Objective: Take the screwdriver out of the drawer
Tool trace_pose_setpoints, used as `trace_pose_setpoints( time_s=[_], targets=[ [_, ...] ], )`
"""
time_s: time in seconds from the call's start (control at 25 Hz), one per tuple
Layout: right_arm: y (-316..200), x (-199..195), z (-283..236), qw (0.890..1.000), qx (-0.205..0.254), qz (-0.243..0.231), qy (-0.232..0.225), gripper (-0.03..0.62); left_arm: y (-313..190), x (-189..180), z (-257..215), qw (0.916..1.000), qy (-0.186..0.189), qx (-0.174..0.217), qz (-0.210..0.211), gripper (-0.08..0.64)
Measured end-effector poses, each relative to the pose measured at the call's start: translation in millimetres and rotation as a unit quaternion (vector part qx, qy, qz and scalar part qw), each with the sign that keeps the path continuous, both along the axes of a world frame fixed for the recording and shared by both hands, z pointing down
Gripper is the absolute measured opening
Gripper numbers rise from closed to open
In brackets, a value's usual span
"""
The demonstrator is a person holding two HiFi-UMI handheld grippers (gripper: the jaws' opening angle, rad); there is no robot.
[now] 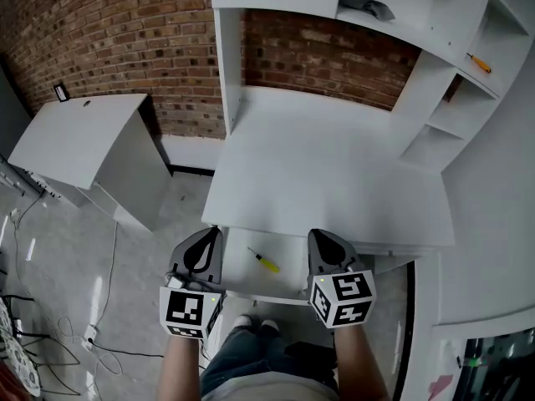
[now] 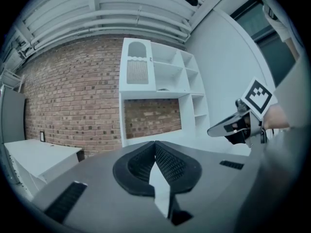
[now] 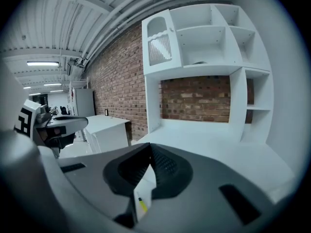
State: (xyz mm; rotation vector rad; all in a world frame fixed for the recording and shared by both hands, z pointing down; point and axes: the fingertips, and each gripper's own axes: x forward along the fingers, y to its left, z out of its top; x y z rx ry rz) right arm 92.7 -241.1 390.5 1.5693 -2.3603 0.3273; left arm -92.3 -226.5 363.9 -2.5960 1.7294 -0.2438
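Screwdriver [image 1: 265, 261], in open drawer [image 1: 292, 277].
Lies between left gripper [image 1: 209, 239] and right gripper [image 1: 322, 242]; both jaws closed, empty.

Brick wall [image 1: 125, 48], white desk [image 1: 334, 174]

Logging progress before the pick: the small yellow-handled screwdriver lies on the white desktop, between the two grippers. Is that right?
Not quite. The small yellow-handled screwdriver lies between the left gripper and the right gripper, but inside the open white drawer under the white desktop, not on it. The head view shows this.
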Motion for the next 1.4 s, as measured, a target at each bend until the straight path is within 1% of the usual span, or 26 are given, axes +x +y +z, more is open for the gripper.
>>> trace_pose_setpoints(
  time_s=[0.12,0.24,0.28,0.32,0.4,0.48,0.56,0.6,0.68,0.76,0.92,1.12,1.2,1.28,1.4],
  targets=[
    [-10,-13,11,1.0,-0.014,-0.014,0.009,0.012,-10,-4,5,0.9999,-0.001,-0.004,0.011,0.014],
    [-12,-30,35,0.998,-0.038,-0.043,0.022,0.02,-14,-11,23,0.9996,-0.002,-0.022,0.018,0.014],
    [-11,-35,44,0.997,-0.046,-0.053,0.023,0.065,-14,-14,30,0.9994,-0.002,-0.029,0.018,0.014],
    [-10,-40,52,0.996,-0.053,-0.062,0.023,0.126,-15,-17,37,0.9992,0.0,-0.036,0.017,0.014],
    [-10,-49,67,0.995,-0.06,-0.08,0.022,0.171,-17,-24,52,0.9986,0.006,-0.051,0.013,0.014],
    [-8,-60,85,0.992,-0.067,-0.109,0.017,0.254,-19,-29,67,0.9975,0.015,-0.068,0.009,0.014],
    [-5,-73,108,0.986,-0.088,-0.142,0.007,0.317,-19,-31,83,0.9962,0.021,-0.084,0.01,0.014],
    [-3,-78,123,0.982,-0.107,-0.157,0.005,0.337,-18,-31,91,0.9954,0.023,-0.092,0.012,0.014],
    [-1,-86,156,0.972,-0.149,-0.178,0.017,0.341,-17,-30,107,0.9941,0.02,-0.105,0.017,0.014],
    [-2,-91,192,0.963,-0.184,-0.193,0.042,0.341,-16,-31,121,0.9929,0.019,-0.116,0.018,0.014],
    [-10,-95,260,0.943,-0.243,-0.213,0.082,0.339,-16,-33,142,0.9911,0.024,-0.13,0.017,0.014],
    [-15,-92,339,0.914,-0.31,-0.228,0.13,0.339,-16,-39,163,0.9888,0.029,-0.146,0.01,0.014],
    [-14,-92,366,0.903,-0.335,-0.227,0.146,0.337,-15,-42,169,0.9884,0.029,-0.149,0.008,0.014],
    [-13,-91,391,0.894,-0.354,-0.221,0.161,0.336,-14,-45,175,0.9872,0.03,-0.157,0.008,0.014],
    [-15,-91,420,0.884,-0.363,-0.219,0.195,0.327,-11,-51,183,0.9863,0.026,-0.163,0.007,0.014]
  ],
)
